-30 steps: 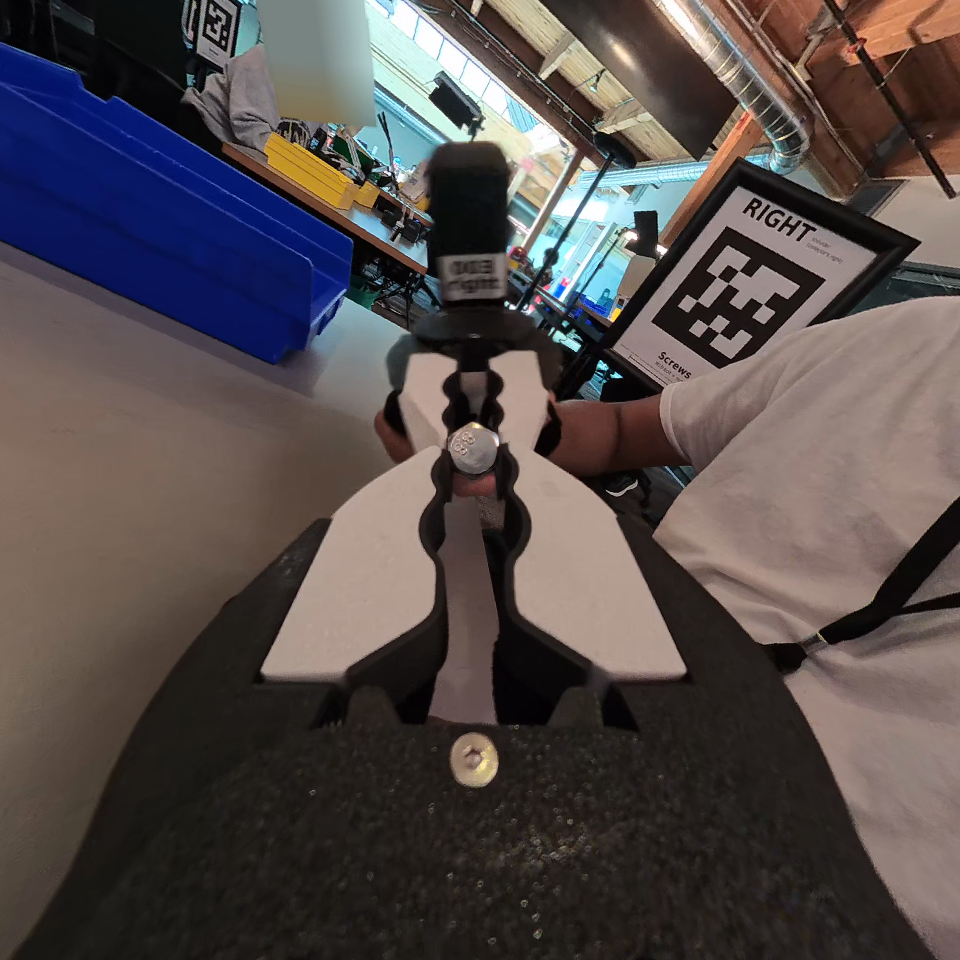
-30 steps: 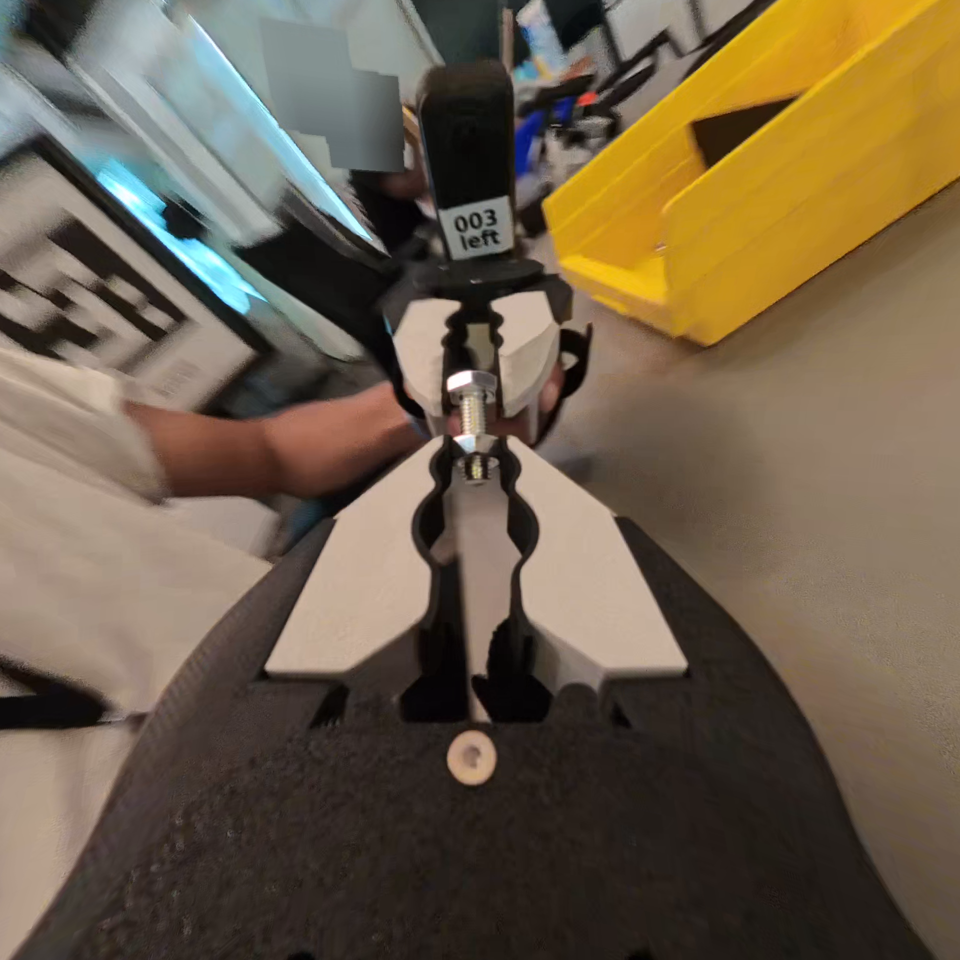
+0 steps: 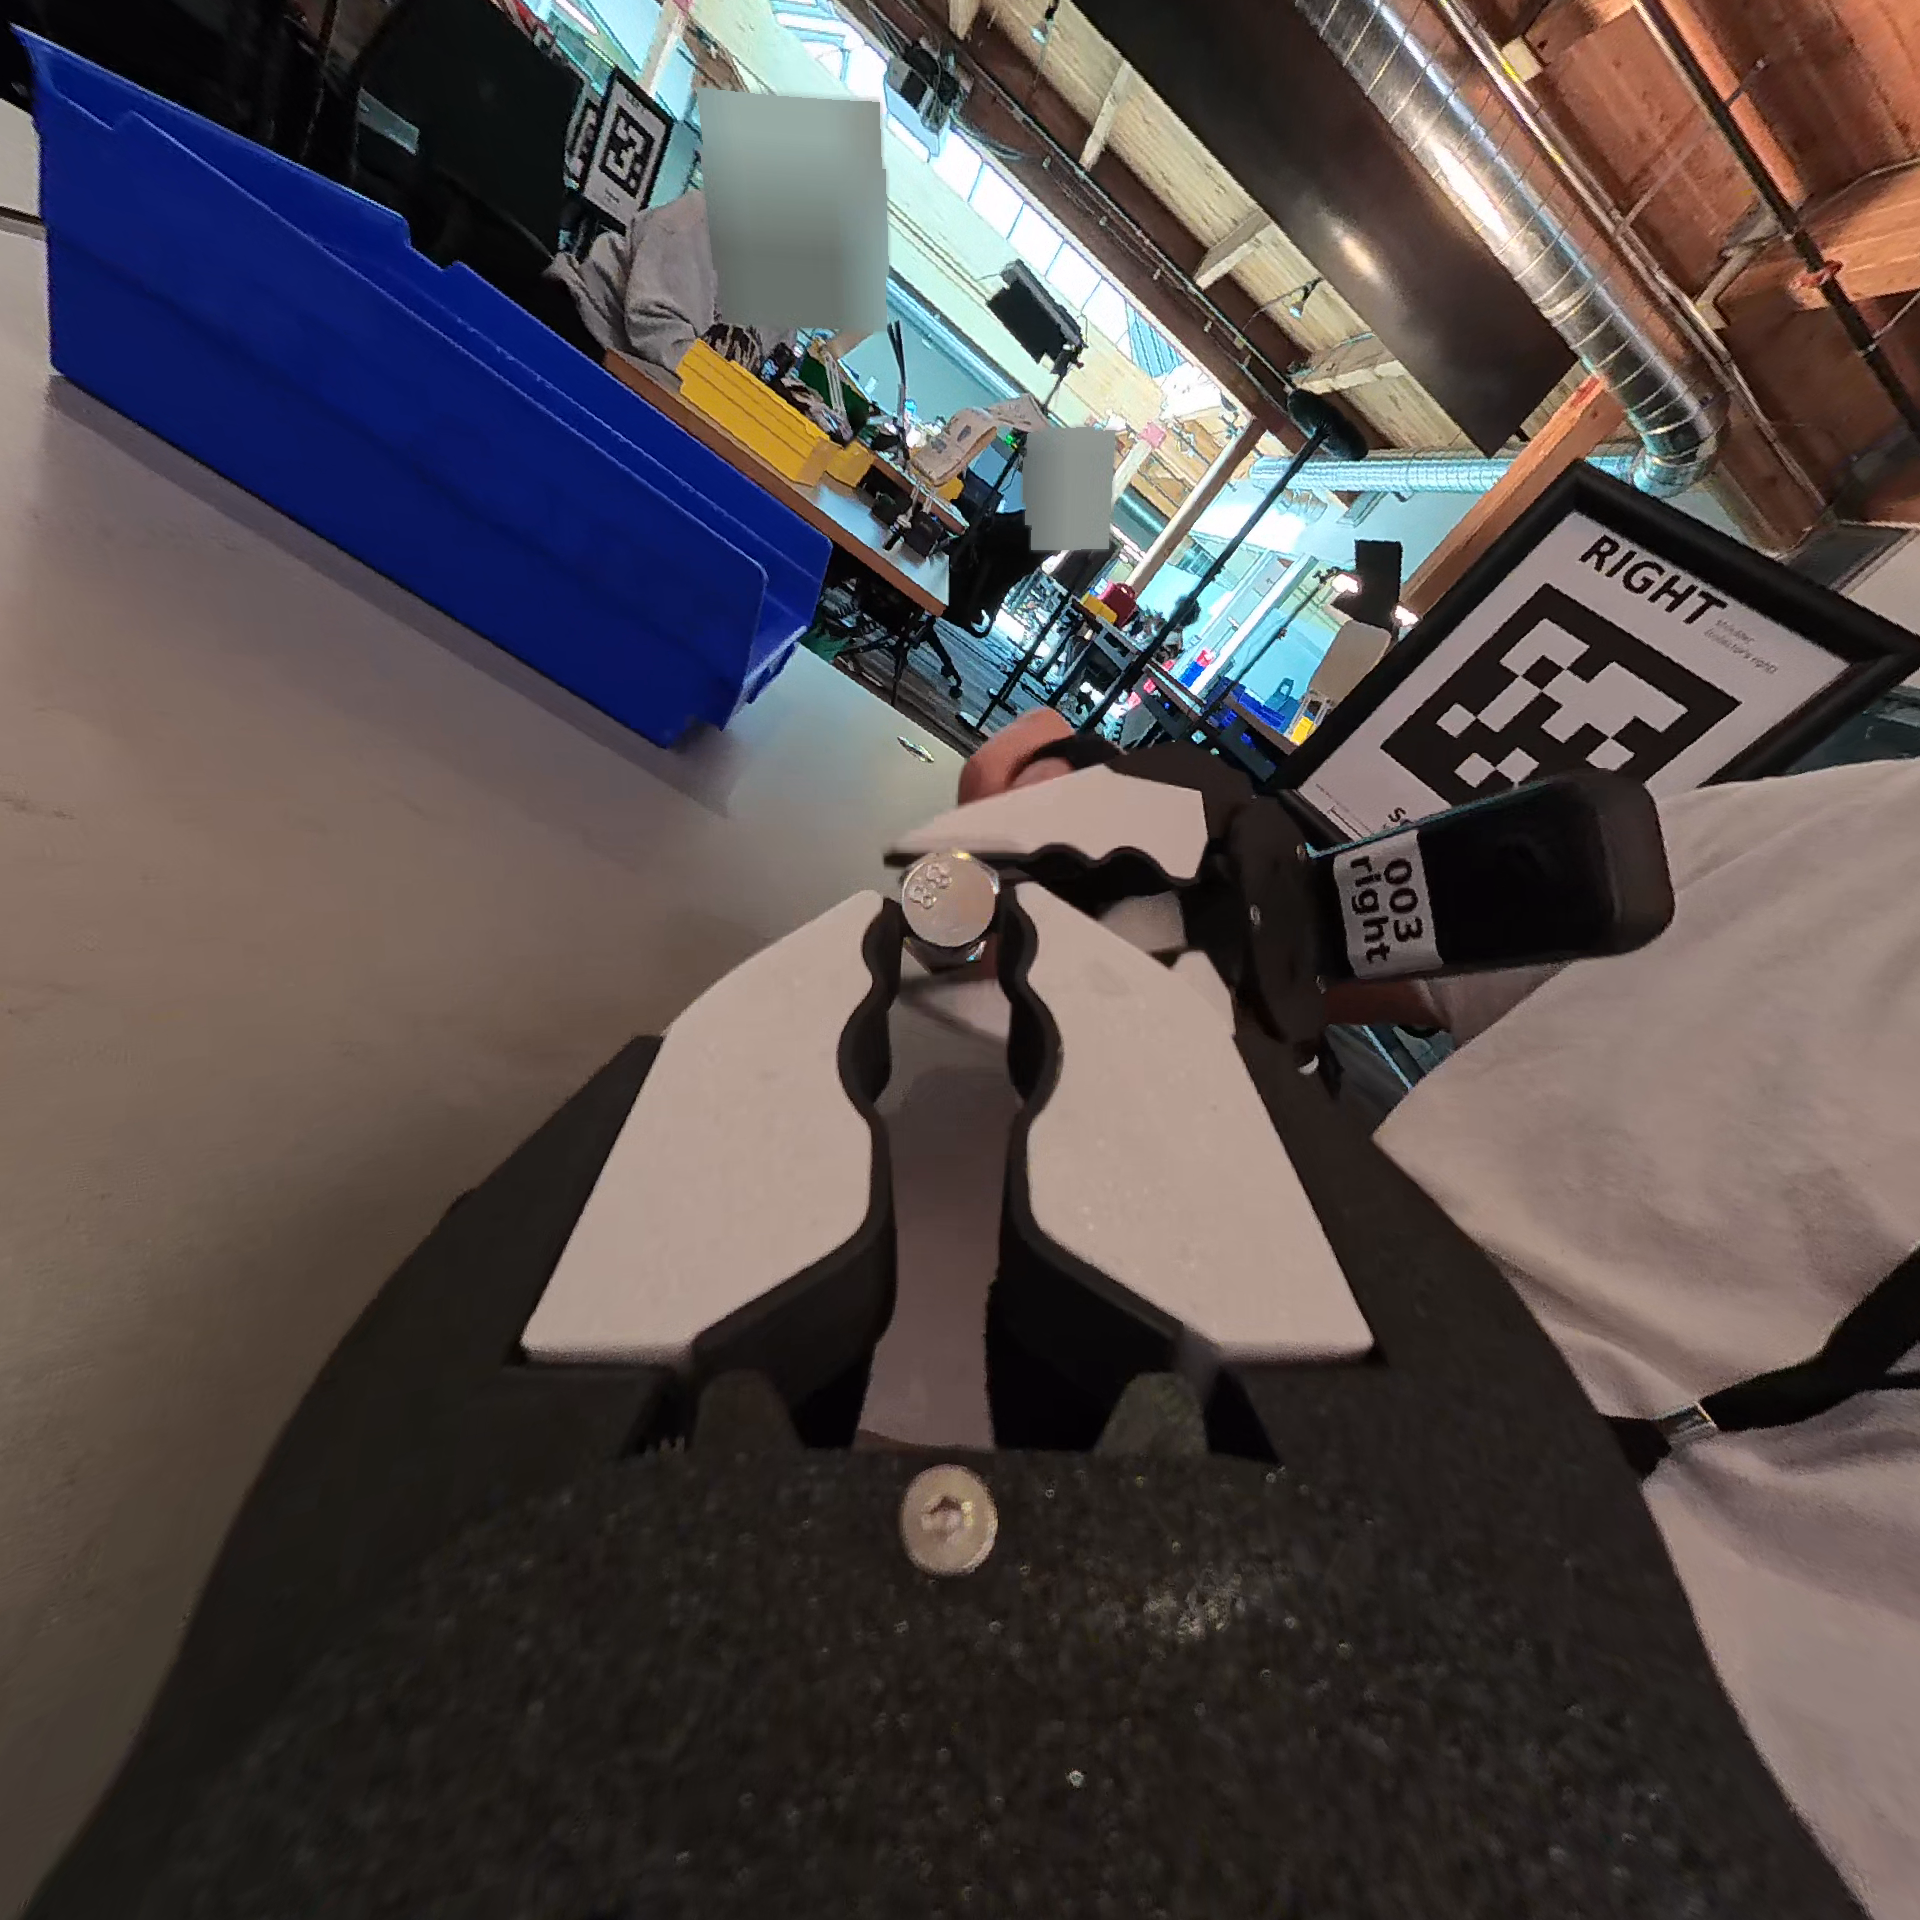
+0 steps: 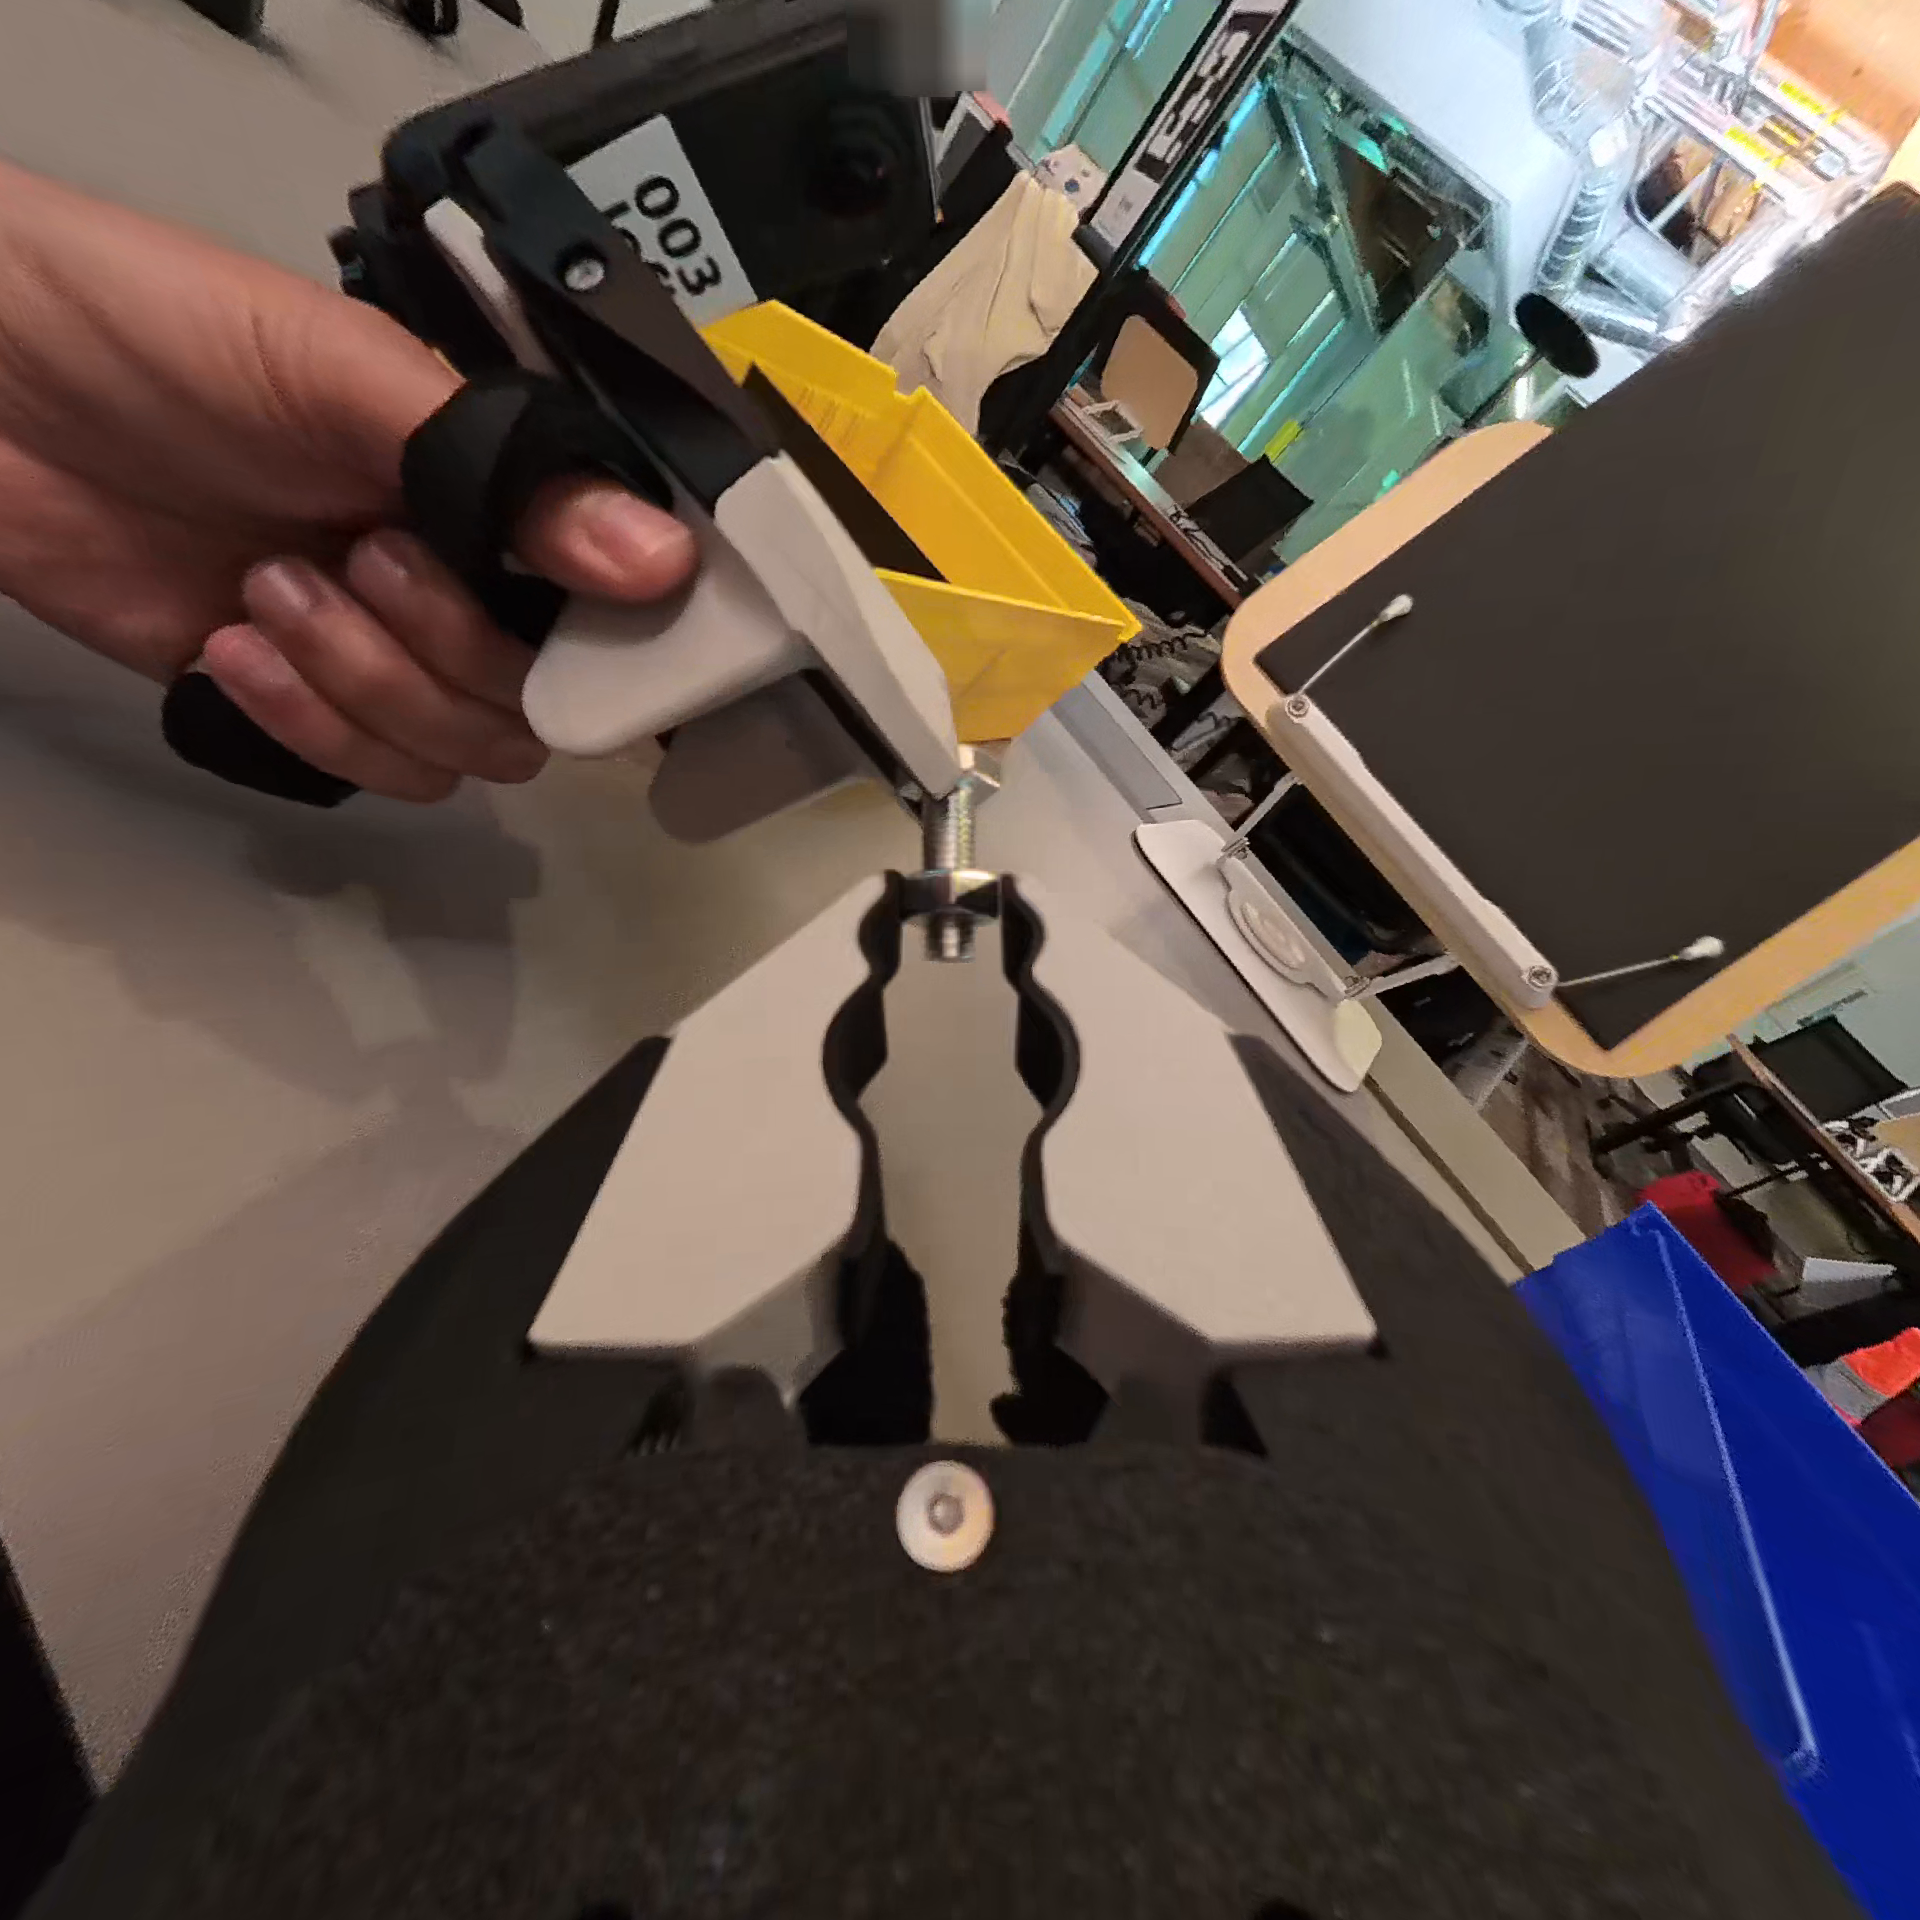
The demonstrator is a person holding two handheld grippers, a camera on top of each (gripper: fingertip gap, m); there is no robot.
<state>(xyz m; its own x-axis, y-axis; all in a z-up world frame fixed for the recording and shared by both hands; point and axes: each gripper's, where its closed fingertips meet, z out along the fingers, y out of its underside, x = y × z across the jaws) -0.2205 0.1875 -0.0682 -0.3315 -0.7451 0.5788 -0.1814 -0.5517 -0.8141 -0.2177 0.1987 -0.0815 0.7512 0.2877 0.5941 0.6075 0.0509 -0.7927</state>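
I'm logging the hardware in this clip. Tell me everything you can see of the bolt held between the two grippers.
The bolt is bright silver metal with a hex head and a threaded shank. The left gripper is shut on its head, whose flat, stamped top faces that camera. A silver hex nut sits on the shank near its end, clamped in the right gripper, with the tip poking through. It hangs above the grey table, touching only fingers and nut.

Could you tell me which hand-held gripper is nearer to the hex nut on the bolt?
Right. The right hand-held gripper is shut on the hex nut at its fingertips. The left hand-held gripper clamps the bolt by its head, up the thread from the nut.
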